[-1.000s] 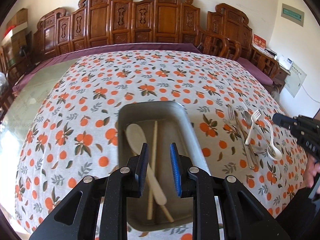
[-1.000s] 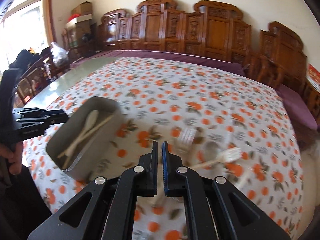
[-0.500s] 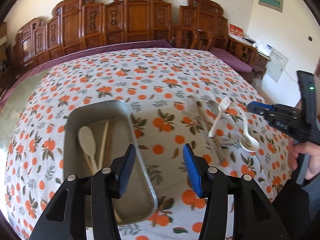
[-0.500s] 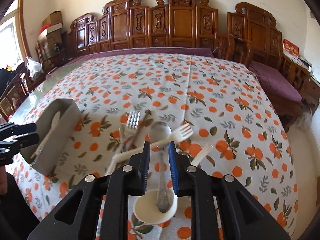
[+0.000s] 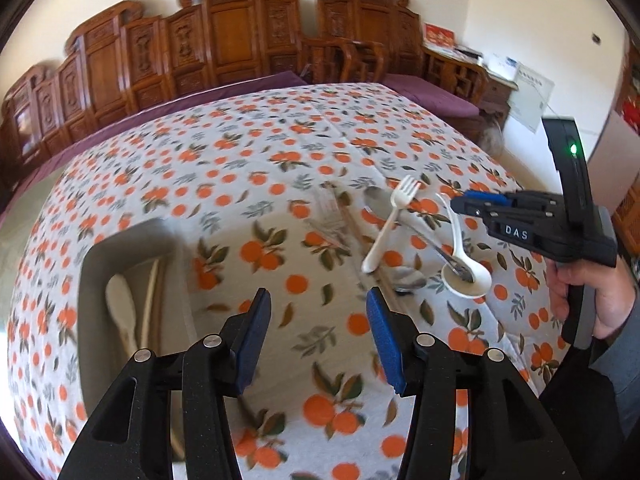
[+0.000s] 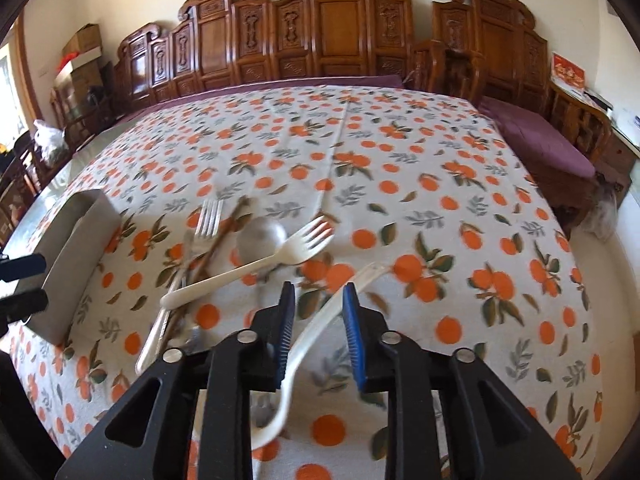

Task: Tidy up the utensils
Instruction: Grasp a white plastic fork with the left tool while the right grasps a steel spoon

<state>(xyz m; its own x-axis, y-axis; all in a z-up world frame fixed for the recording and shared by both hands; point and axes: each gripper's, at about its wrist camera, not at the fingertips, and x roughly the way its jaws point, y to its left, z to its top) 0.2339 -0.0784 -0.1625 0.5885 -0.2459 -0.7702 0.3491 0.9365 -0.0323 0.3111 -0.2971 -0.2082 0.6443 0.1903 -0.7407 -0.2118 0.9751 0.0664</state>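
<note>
While your left gripper (image 5: 318, 322) hangs with its jaws spread wide above the tablecloth (image 5: 280, 152), the grey tray (image 5: 90, 280) sits at its left, holding a pale spoon (image 5: 122, 312) and chopsticks (image 5: 152, 300). Your right gripper (image 6: 318, 304) has its jaws parted around the white ladle-spoon's handle (image 6: 320, 324), not touching it. Nearby lie a white fork (image 6: 256, 268), metal spoon (image 6: 260, 236) and metal fork (image 6: 208, 216).

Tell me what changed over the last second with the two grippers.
The left gripper opened and swung right, off the tray. The right gripper opened and came down around the white spoon handle. Nothing gripped yet. Tray contents and white fork unmoved.
</note>
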